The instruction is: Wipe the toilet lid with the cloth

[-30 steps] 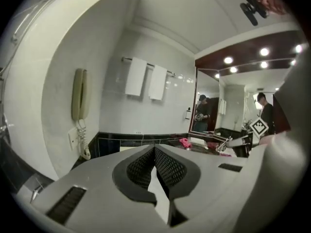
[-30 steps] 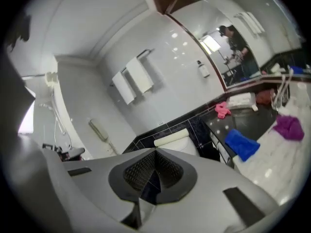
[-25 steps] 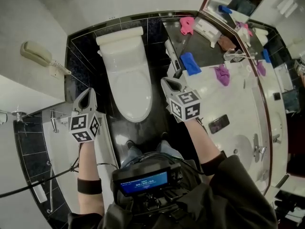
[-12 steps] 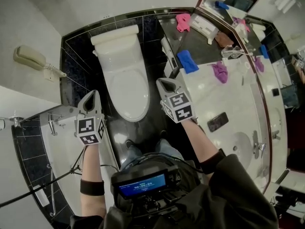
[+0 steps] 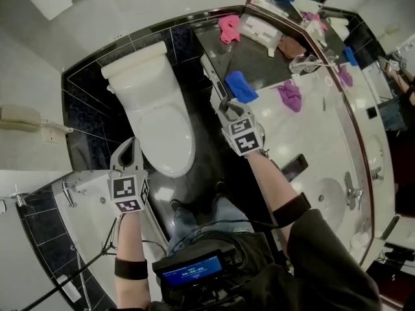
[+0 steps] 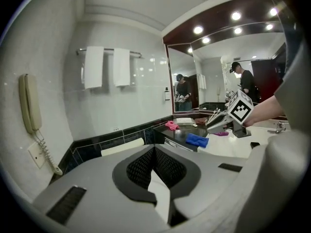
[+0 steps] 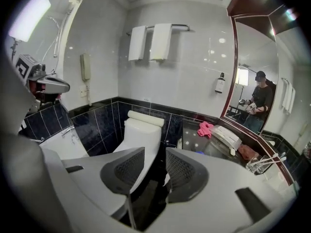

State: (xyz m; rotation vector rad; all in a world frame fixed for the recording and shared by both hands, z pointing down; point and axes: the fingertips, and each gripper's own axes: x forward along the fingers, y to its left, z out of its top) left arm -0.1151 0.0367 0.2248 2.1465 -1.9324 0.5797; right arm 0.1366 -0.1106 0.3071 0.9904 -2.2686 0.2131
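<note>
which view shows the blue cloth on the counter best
The head view: the blue cloth lies unobstructed on the dark counter. The left gripper view shows it smaller, side-on; in the right gripper view its own jaw hides nearly all of it.

BATHROOM, FROM THREE LENSES: A head camera looked steeply down on the toilet (image 5: 159, 109), with the worktop (image 5: 324, 141) at its right. The left tongs' (image 5: 131, 142) camera, low beside the toilet, faced across to the worktop and mirror (image 6: 218, 76). The right tongs' (image 5: 227, 104) camera, sighting between jaws just opening on nothing, faced back at the toilet. Both tongs' views shared the towels (image 6: 107, 67), wall phone (image 6: 29, 103) and pink cloth (image 6: 171, 125), and each caught the other pair.
</note>
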